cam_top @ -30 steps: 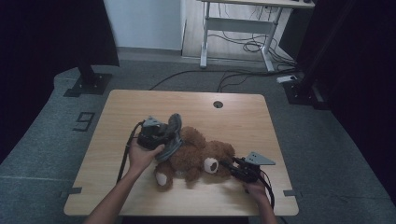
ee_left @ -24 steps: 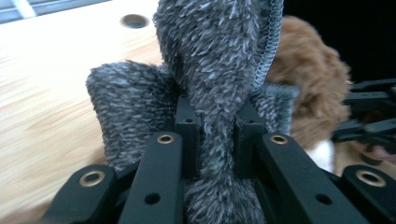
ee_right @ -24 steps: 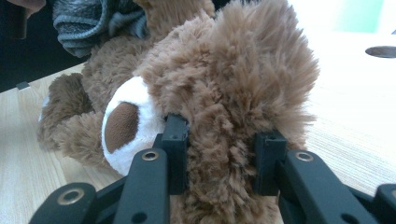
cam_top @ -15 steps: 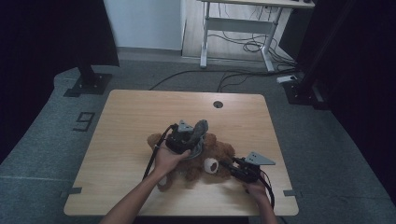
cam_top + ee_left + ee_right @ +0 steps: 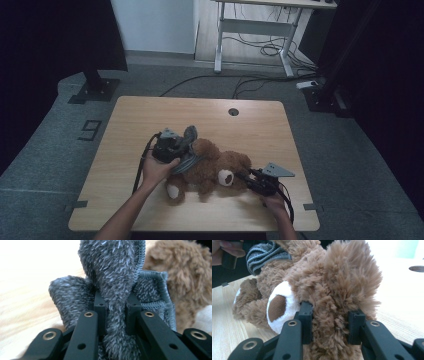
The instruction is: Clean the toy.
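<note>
Surface (image 5: 250,125): pale wood-grain top, rectangular, with a round cable hole (image 5: 233,111) near its far edge. It stands on grey carpet (image 5: 350,150). Beyond it, a white wall and a second desk's white frame (image 5: 250,30) with loose cables on the floor beneath. Dark curtains at both sides; a black stand foot (image 5: 92,90) sits at the far left, and a marking like a "9" (image 5: 89,130) lies on the floor left of the surface.

Brown teddy bear (image 5: 212,167) lies on its side on the near half of the surface, about mid-width, white muzzle turned toward the person's right.

Left claw (image 5: 185,150): held over the bear's left end, clamped on a grey fleecy cloth (image 5: 117,277). In the left gripper view the fabric is pinched between the two black jaws, a fold rising above them and stitched hem edges hanging to the right; the bear's fur sits just behind. From above, the cloth drapes from the claw down against the bear's body.

Right claw (image 5: 245,177): low on the surface at the bear's head end, closed on a tuft of the bear's fur (image 5: 332,322) just beside the muzzle. Fur bulges out between and above both jaws.
</note>
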A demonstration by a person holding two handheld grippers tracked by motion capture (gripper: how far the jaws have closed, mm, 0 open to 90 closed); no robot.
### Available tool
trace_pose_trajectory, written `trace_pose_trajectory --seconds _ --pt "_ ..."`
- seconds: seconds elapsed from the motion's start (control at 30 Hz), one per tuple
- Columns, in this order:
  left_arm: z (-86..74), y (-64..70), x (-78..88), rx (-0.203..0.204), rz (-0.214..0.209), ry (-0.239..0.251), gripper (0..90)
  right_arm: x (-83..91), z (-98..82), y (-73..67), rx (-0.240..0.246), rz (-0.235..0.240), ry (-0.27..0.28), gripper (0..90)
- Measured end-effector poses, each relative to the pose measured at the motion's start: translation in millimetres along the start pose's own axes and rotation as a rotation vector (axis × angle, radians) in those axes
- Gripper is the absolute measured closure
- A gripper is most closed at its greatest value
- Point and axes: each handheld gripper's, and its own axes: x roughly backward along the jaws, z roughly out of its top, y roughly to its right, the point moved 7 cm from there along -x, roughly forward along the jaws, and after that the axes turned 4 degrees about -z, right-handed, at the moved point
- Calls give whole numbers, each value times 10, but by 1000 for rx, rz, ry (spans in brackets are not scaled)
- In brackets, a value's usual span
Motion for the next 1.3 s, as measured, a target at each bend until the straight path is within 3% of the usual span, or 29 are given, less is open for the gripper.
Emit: trace_pose_trajectory --seconds 0.2,0.3,0.37,0.5,0.6,0.77,0.87,0.97,1.17,1.3 --pt "-198 -326 136 49 61 -24 764 0 0 -1 -2 -1 0 643" --pt "-195 -421 212 43 95 -41 761 0 -1 1 -5 -1 1 643" --pt "-123 -432 276 41 100 -27 760 4 -3 5 -7 -1 -2 643" --pt "85 -301 317 11 84 9 760 3 -4 11 -11 -1 -1 642" --pt "225 -101 257 -4 27 22 761 7 -5 9 -10 -2 -2 642" --pt "433 239 23 -69 -13 2 761 10 -5 7 -7 -2 -3 642" --pt "532 358 -131 -76 -40 -22 761 13 -8 5 -3 -1 -3 639" --pt "512 427 -273 -45 -100 -53 762 15 -8 6 -1 0 -4 637" --pt "344 338 -359 6 -131 -78 763 18 -6 0 1 2 -3 598" --pt "243 341 -338 7 -142 -72 768 42 11 -16 3 2 1 444"
